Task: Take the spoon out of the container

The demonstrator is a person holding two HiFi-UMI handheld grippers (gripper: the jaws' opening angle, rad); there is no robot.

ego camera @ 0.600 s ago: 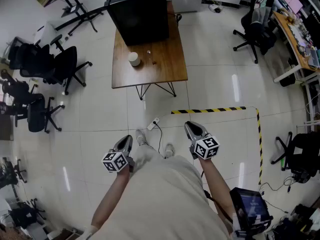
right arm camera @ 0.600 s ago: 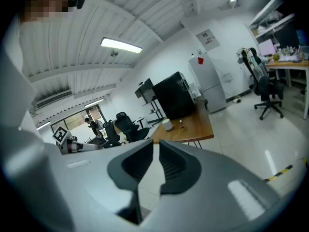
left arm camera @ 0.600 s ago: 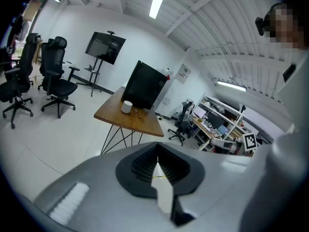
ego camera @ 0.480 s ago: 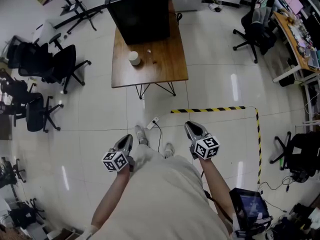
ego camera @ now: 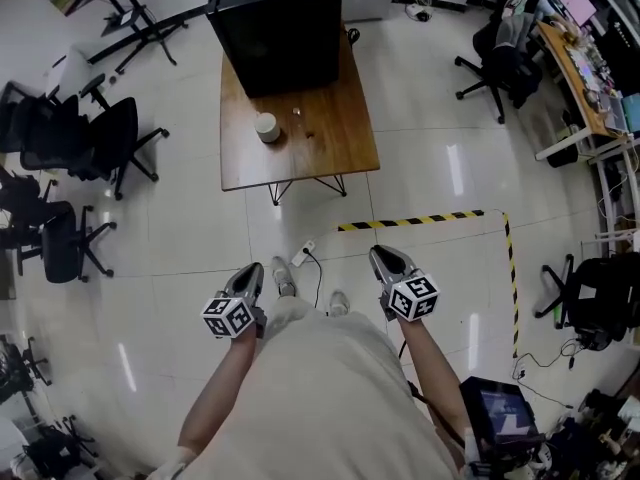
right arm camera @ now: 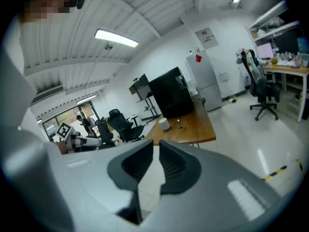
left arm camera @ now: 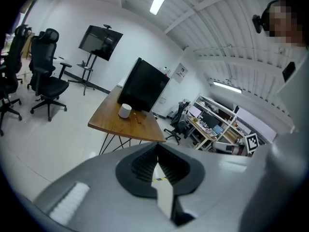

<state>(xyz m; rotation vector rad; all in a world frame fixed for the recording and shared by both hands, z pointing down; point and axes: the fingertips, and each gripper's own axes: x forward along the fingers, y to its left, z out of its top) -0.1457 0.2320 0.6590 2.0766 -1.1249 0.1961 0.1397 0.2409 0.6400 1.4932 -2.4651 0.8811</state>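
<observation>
- The left gripper [left arm camera: 157,146] has its ribbed black fingers [left arm camera: 144,166] drawn together, meeting at the tips, with nothing between them.
- The right gripper [right arm camera: 156,143] has its fingers [right arm camera: 175,166] nearly together, with only a thin slit between them, and that slit is empty.
- Both grippers are held low and close to the person's body, pointing forward and slightly down over the tiled floor [ego camera: 180,228]. The left marker cube [ego camera: 228,318] and the right marker cube [ego camera: 413,298] sit at the near ends.
- The person's shoes [ego camera: 284,279] show between the two grippers, beside a white power strip [ego camera: 301,252] and its cable.
- A line of yellow-and-black tape [ego camera: 420,220] runs across the floor just ahead of the right gripper.
- The wooden table [ego camera: 330,153] stands well apart from both grippers, further ahead.
- On the table sits the white container [ego camera: 266,126], near the left edge, with a few small objects [ego camera: 298,111] just beside it.
- The spoon is too small to make out in any view, so I cannot tell whether it is in the container.
- A large black box [ego camera: 275,23] fills the far end of the table, behind the container.
- Black office chairs [ego camera: 105,133] stand to the left of the table.
</observation>
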